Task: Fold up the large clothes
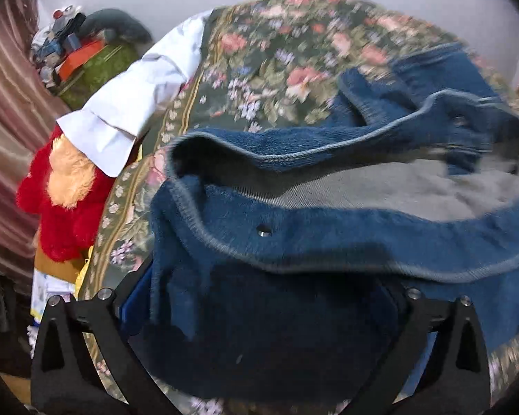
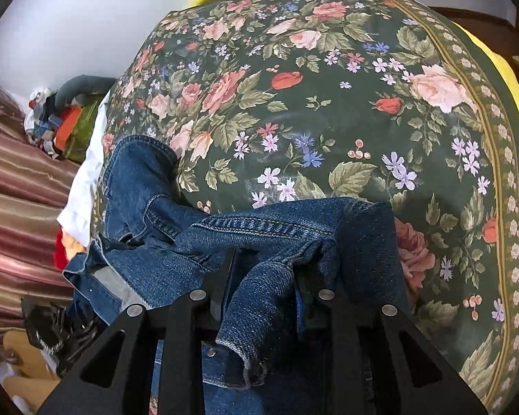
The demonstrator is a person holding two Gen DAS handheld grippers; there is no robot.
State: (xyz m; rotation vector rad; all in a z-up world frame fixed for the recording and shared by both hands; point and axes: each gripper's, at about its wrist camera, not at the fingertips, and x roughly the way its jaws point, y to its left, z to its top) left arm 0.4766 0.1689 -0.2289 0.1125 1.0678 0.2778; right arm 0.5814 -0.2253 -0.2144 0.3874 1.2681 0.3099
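My right gripper pinching a fold of the denim jacket at lower centre of frame, my left gripper buried under denim, grip I cannot tell, jacket bunched on the floral bedspread, white garment at upper left.

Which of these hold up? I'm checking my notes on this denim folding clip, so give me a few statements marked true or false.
1. The denim garment lies on a floral bedspread. True.
2. The bedspread is plain white. False: it is dark green with pink roses and small flowers.
3. Denim is bunched between the right gripper fingers. True.
4. A red plush toy sits at the bed's left edge. True.
5. The white garment lies on top of the denim. False: it lies apart, at the bedspread's left edge.
6. The left wrist view is sharp. False: it is motion-blurred.
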